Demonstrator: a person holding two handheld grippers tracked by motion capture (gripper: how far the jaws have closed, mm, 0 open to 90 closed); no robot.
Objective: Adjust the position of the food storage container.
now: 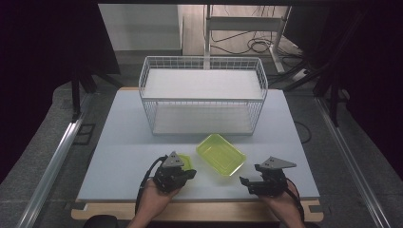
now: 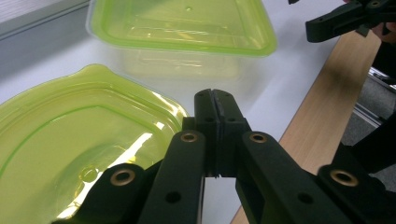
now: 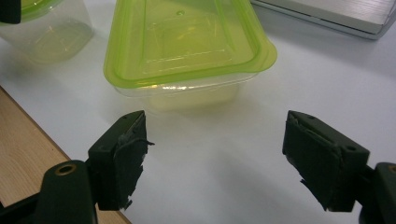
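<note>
We see two lidded green tubs on the table (image 1: 123, 156). The larger box (image 1: 221, 154) sits at the table's near middle, at about 6 o'clock from the wire rack (image 1: 203, 95) and well clear of it, its green lid seated on a clear base. The smaller tub (image 1: 187, 162) lies just beside it at its 9 o'clock, partly hidden in the high view under the left gripper (image 1: 189, 174).

That left gripper hangs over the near edge of the small tub's lid (image 2: 79, 140); in its own view the jaws stand pressed together with nothing between them, their tips above the lid's rim and the white tabletop. The box (image 2: 182, 28) lies beyond them at 12 o'clock.

The right gripper (image 1: 245, 181) rests at about 4 o'clock from the box, near the table's front edge. In its own view the jaws stand wide apart, nothing between them, with bare table under the gap. The box (image 3: 187, 46) lies ahead at 12 o'clock, near but untouched, and the small tub (image 3: 46, 32) shows at 10 o'clock.
</note>
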